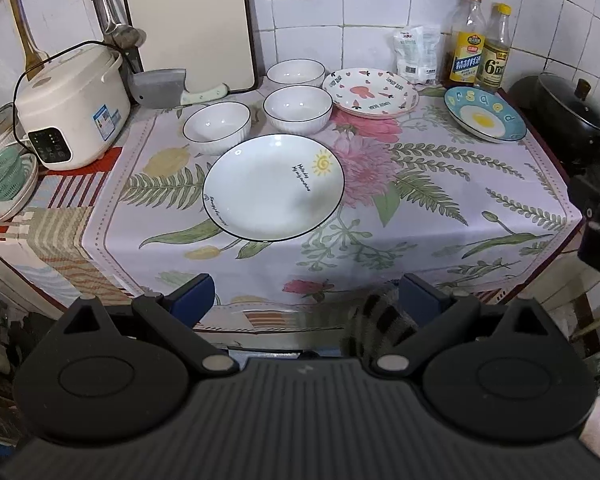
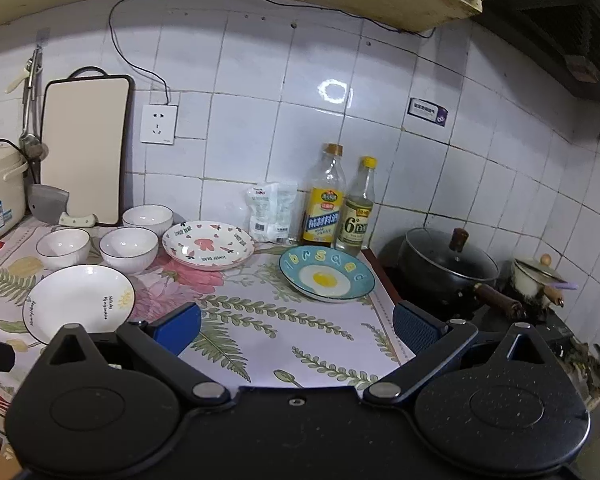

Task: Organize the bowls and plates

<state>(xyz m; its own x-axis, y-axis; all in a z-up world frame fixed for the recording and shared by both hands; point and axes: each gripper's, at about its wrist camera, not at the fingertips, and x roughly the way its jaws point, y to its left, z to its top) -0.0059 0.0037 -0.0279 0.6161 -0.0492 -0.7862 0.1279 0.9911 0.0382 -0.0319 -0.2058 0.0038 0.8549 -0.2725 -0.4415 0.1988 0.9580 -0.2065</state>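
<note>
Blue pads line both claws, and each claw stands wide apart with nothing between its fingers. From the left wrist camera, the left gripper hangs over the near edge of the floral cloth, at six o'clock of the dishes. Straight ahead at twelve o'clock lies the big white plate with a small yellow sun printed on it, flat on the cloth and apart from the rest. Just past it, at eleven o'clock, sits the left white bowl, and at twelve the middle white bowl, the two near each other but not touching. Behind the middle one stands the far white bowl, close to the wall. At one o'clock the pink-patterned plate lies just beside the middle bowl. Further right, at two o'clock, the blue egg plate sits near the cloth's right edge, well apart from the white plate.

From the right wrist camera, the right gripper hovers above the cloth's right part, with the egg plate at twelve o'clock. At ten o'clock of the left claw stands a cream rice cooker; two bottles stand against the tiles at one o'clock, and a black pot sits at two o'clock of the right claw.
</note>
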